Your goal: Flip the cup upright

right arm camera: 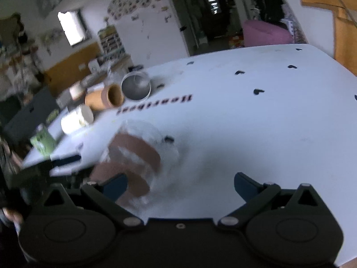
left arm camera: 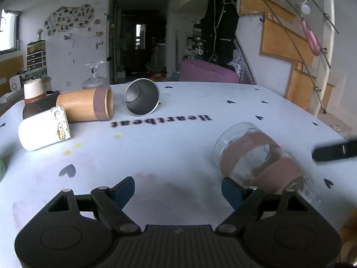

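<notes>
I have a clear glass tumbler wrapped in two brown tape bands lying on its side on the white tablecloth printed with dark hearts, close in front of both tools and well apart from the other tipped cups at the far left. My left gripper is spread wide and grasps nothing; its right finger sits just beside the glass, though I cannot tell if it touches. My right gripper is likewise released and empty, with the tumbler, blurred in that view, beside its left finger. I judge the glass to be rigid, moderately heavy for its size, slick on the bare parts, liable to roll on its round wall, and breakable if it knocks the table. I would take it across the body over a tape band, where the pads should bite better, and squeeze only firmly enough to pivot it onto its base.
</notes>
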Available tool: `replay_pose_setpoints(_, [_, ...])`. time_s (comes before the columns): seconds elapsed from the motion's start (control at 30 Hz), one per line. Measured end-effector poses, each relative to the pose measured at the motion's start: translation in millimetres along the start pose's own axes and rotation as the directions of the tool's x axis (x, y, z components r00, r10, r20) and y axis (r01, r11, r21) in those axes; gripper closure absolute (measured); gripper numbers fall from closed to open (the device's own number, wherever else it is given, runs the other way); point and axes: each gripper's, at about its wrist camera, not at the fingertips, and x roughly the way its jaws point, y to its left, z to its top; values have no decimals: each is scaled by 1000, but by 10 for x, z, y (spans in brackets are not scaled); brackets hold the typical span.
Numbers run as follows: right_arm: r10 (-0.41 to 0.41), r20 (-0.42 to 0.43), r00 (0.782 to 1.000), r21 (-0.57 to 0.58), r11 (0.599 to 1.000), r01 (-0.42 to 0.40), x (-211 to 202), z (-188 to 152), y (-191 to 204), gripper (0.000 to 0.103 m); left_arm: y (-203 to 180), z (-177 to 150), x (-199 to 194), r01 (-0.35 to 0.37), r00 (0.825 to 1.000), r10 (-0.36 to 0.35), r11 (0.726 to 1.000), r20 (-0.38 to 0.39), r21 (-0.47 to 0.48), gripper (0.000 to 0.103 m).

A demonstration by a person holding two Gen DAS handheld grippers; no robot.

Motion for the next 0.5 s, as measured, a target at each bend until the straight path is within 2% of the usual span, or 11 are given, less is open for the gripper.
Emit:
replay_pose_setpoints(0.1, [45,5,999,45,998,-45,15,140,-36,0,-43,-32,-7,18,1000,-18,1000,-5,-2,18])
replay_pose_setpoints(0.23, [81,-44,996,31,996,-80,186,350,40,0,-110,-61,0,38,999,-38,999,-14,-2,18])
replay_pose_setpoints(0.33, [111,-136,984,35,994,-107,414,501,119,1,-144,-71,7,54,998,-54,999,-15,-3,18])
replay_pose_setpoints(0.5, [115,-305,945,94,991,-90,856,657,192,8,-170,-95,3,65,998,-65,998,-16,-6,18])
